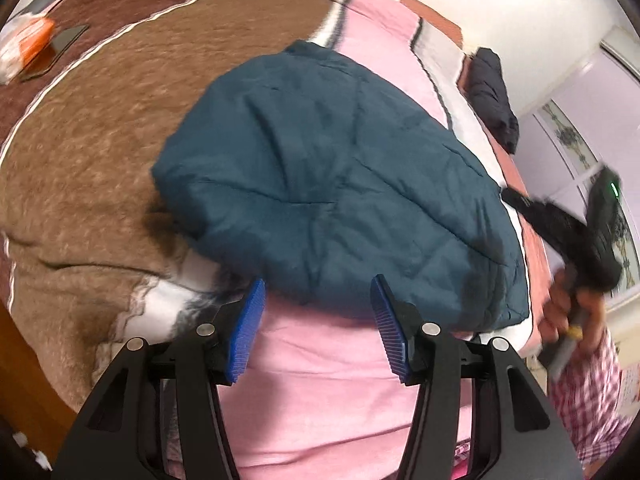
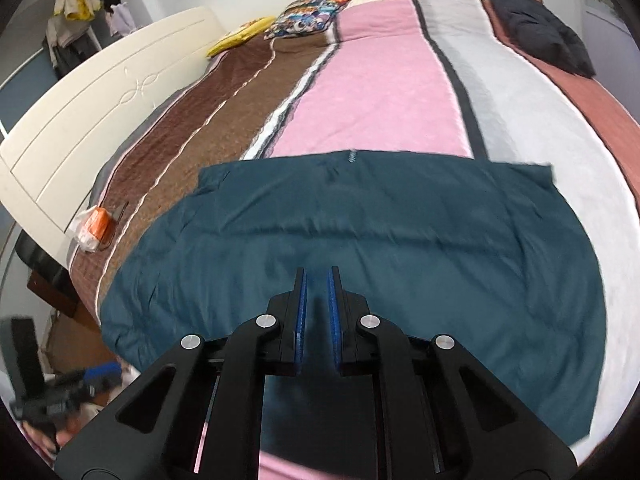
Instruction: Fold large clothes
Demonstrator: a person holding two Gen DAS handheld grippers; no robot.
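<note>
A dark teal padded jacket (image 1: 320,184) lies folded on the striped bedspread; it also shows in the right wrist view (image 2: 360,248), spread flat across the bed. My left gripper (image 1: 318,300) is open and empty, its blue pads (image 1: 252,328) just short of the jacket's near edge. My right gripper (image 2: 317,292) hovers over the jacket's near part, jaws nearly closed with a narrow gap and nothing between them. The right gripper also shows in the left wrist view (image 1: 580,232), blurred, held in a hand beside the bed.
The bedspread (image 2: 380,92) has brown, pink, white and rust stripes. A black garment (image 2: 536,28) lies at the far right edge. An orange-and-white bag (image 2: 94,226) and a phone (image 1: 68,40) lie on the brown stripe. A cream headboard (image 2: 100,120) and pillows (image 2: 308,16) stand at the left.
</note>
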